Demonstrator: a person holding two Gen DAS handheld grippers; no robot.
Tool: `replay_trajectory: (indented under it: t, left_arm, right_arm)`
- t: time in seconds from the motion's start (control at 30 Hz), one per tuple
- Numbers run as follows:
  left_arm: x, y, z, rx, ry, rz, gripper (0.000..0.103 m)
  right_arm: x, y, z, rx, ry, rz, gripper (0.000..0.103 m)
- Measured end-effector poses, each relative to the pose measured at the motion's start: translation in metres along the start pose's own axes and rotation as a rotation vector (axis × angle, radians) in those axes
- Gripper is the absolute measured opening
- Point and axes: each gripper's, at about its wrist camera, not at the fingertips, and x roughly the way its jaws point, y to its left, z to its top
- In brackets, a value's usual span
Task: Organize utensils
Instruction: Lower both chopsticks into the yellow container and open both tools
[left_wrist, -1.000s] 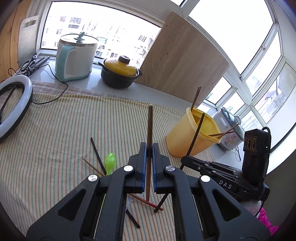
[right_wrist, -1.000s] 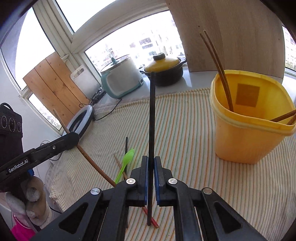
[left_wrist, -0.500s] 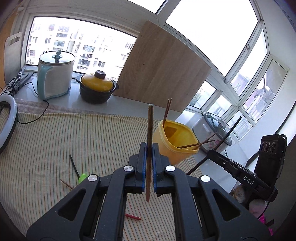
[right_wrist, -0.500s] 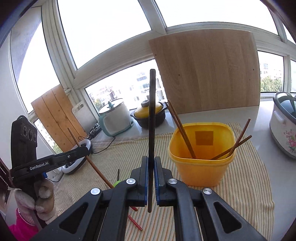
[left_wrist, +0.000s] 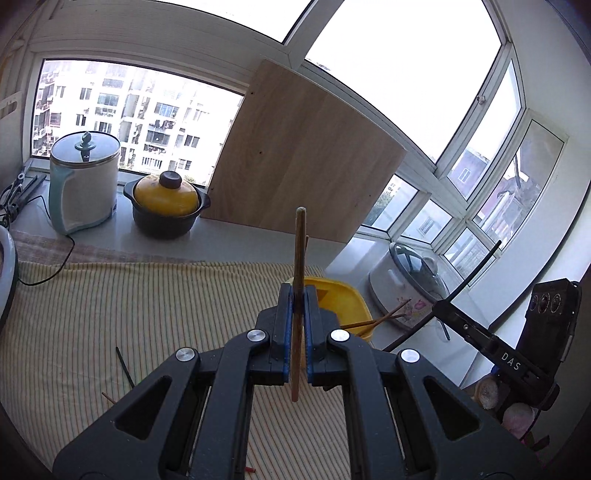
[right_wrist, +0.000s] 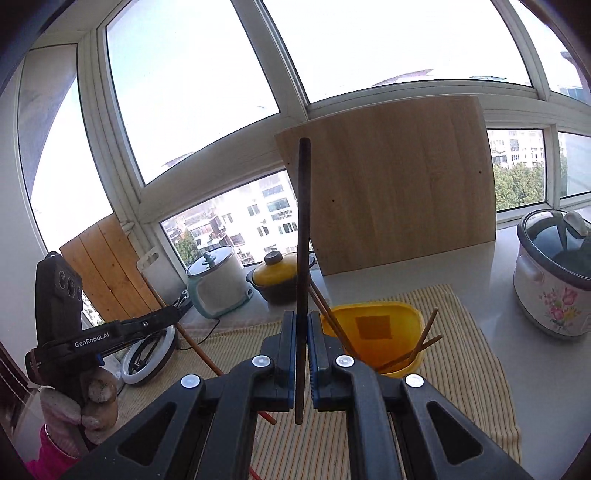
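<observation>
My left gripper (left_wrist: 297, 295) is shut on a brown wooden chopstick (left_wrist: 300, 243) that stands upright between the blue pads. Just behind it sits the yellow tub (left_wrist: 341, 301) with several chopsticks leaning inside. In the right wrist view my right gripper (right_wrist: 302, 321) is shut on a dark chopstick (right_wrist: 303, 221), also upright, with the yellow tub (right_wrist: 373, 325) close behind and to the right. The right gripper (left_wrist: 448, 308) shows at the right edge of the left wrist view, and the left gripper (right_wrist: 166, 315) at the left of the right wrist view. Both are held above the striped cloth (left_wrist: 110, 302).
A dark chopstick (left_wrist: 123, 365) and a red one (left_wrist: 250, 469) lie on the cloth. On the sill stand a white-and-teal cooker (left_wrist: 83, 181), a yellow-lidded black pot (left_wrist: 166, 205), a leaning wooden board (left_wrist: 303, 170) and a flowered cooker (right_wrist: 554, 273). A ring light (right_wrist: 147, 356) lies at left.
Both grippers have risen with their chopsticks still gripped and tilted up toward level. The yellow tub now sits lower and nearer the jaws in both views; the green spoon has dropped out of sight.
</observation>
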Motion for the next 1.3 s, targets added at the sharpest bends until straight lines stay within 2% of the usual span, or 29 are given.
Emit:
replay_trajectory:
  t: [0.37, 0.73, 0.97, 1.3]
  left_arm:
    - [0.018, -0.016, 0.032, -0.038, -0.055, -0.038, 0.003]
    - [0.053, -0.022, 0.044, -0.043, -0.074, 0.017, 0.003]
    - [0.075, -0.023, 0.035, -0.026, -0.041, 0.04, 0.003]
    - [0.087, -0.022, 0.019, -0.02, 0.012, 0.029, 0.003]
  right_arm:
    - [-0.006, -0.018, 0.02, 0.034, -0.069, -0.046, 0.003]
    - [0.002, -0.041, 0.032, 0.087, -0.102, -0.1, 0.003]
    - [0.022, -0.051, 0.027, 0.099, -0.067, -0.125, 0.003]
    - [0.044, -0.048, 0.015, 0.073, -0.008, -0.14, 0.004]
